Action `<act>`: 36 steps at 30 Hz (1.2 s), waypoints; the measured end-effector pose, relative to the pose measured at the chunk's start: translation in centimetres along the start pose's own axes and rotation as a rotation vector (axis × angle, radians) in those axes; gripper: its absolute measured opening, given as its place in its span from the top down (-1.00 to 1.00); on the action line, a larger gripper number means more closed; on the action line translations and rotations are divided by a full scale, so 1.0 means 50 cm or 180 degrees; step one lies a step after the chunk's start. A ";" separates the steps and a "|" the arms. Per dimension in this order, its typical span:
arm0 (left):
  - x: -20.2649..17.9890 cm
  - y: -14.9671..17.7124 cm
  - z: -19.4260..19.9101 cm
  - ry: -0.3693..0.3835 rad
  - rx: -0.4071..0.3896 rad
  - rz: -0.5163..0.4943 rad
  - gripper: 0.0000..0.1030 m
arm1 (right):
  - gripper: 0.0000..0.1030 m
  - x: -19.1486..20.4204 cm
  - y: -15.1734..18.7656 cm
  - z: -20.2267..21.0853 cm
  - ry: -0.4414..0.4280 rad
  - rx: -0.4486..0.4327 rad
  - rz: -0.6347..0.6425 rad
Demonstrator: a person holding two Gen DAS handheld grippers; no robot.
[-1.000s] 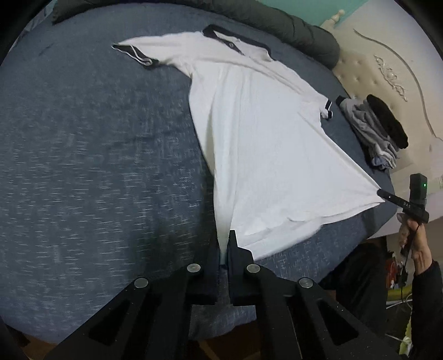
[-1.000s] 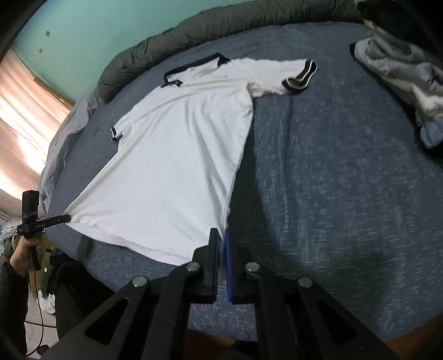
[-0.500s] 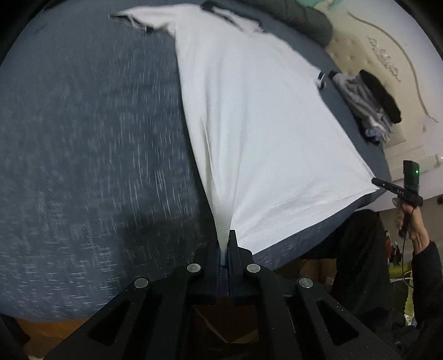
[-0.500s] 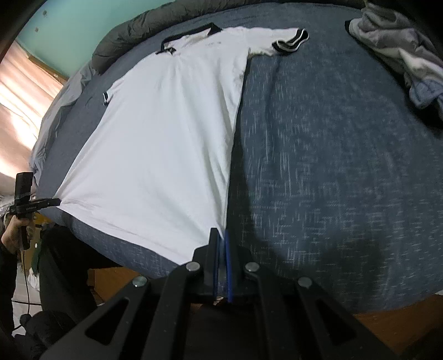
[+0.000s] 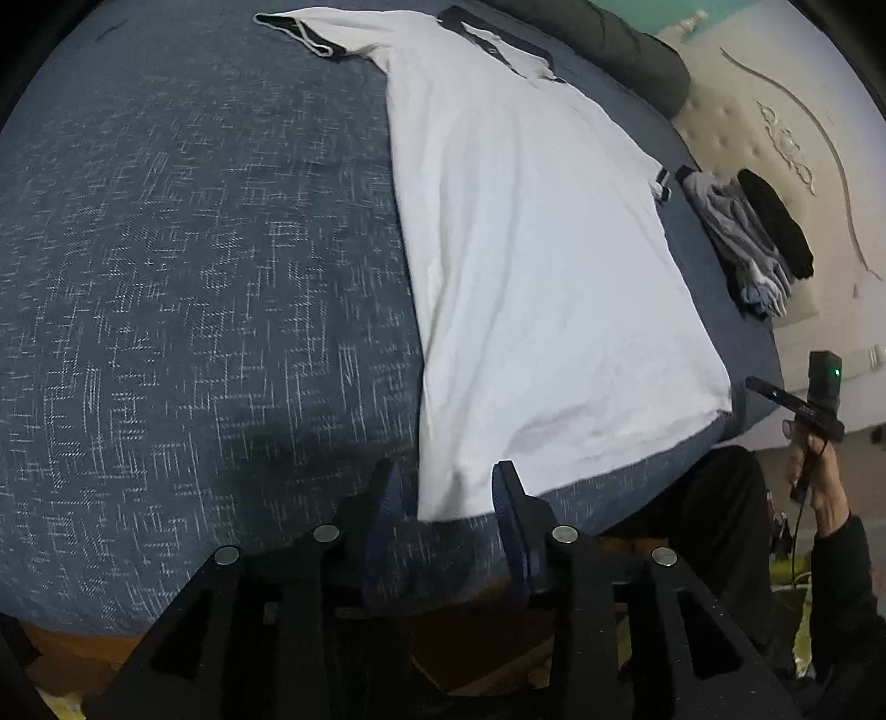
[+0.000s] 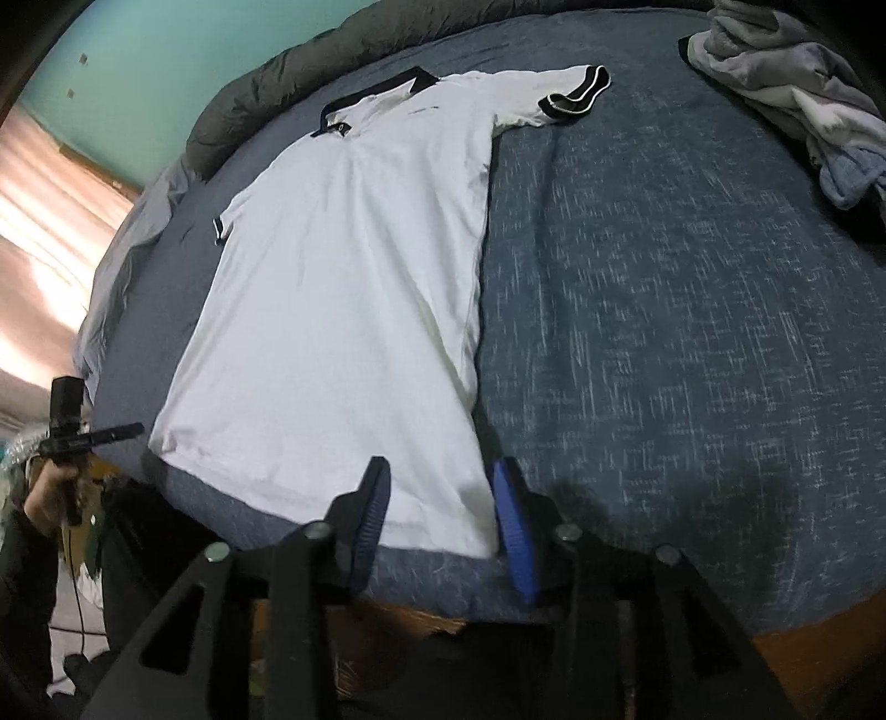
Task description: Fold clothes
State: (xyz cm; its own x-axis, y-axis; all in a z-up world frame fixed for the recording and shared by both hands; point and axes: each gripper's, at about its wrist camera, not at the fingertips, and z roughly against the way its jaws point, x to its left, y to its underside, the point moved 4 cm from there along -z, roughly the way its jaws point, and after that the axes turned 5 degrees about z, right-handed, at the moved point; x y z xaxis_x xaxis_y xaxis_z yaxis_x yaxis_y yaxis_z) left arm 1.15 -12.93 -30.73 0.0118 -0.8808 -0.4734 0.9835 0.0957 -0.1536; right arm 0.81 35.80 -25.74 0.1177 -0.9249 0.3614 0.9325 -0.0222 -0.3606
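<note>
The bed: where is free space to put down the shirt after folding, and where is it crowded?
One bare patch of blue bedspread lies beside the white polo shirt, on its black-trimmed sleeve side. Another lies between the shirt and the pile of clothes. Crowded: that pile and the rolled dark duvet past the collar.

Teal painted wall; cream tufted headboard; bed under speckled navy cover; sunlit peach curtain at left.

Black left gripper and right gripper, blue-padded fingers, silver screws, black sleeves.
</note>
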 end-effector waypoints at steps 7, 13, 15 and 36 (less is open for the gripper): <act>-0.018 -0.007 -0.028 -0.0029 0.0036 -0.0074 0.24 | 0.23 0.036 -0.003 -0.028 0.0157 0.0097 0.0309; -0.020 -0.009 -0.051 -0.0114 0.0098 -0.0160 0.26 | 0.23 0.038 -0.004 -0.051 0.0233 0.0148 0.0394; -0.022 -0.009 -0.061 -0.0134 0.0134 -0.0206 0.40 | 0.40 0.042 -0.002 -0.059 0.0288 0.0177 0.0475; -0.020 -0.001 -0.051 -0.0089 0.0108 -0.0251 0.94 | 0.35 0.060 0.050 -0.083 0.0498 0.0527 0.0757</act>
State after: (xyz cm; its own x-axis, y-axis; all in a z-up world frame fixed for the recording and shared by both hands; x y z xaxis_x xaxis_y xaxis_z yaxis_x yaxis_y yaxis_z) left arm 0.63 -10.88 -32.45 -0.0614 -0.8975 -0.4366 0.9871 0.0101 -0.1597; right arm 2.06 31.40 -29.12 0.2969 -0.9442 0.1428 0.9295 0.2515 -0.2697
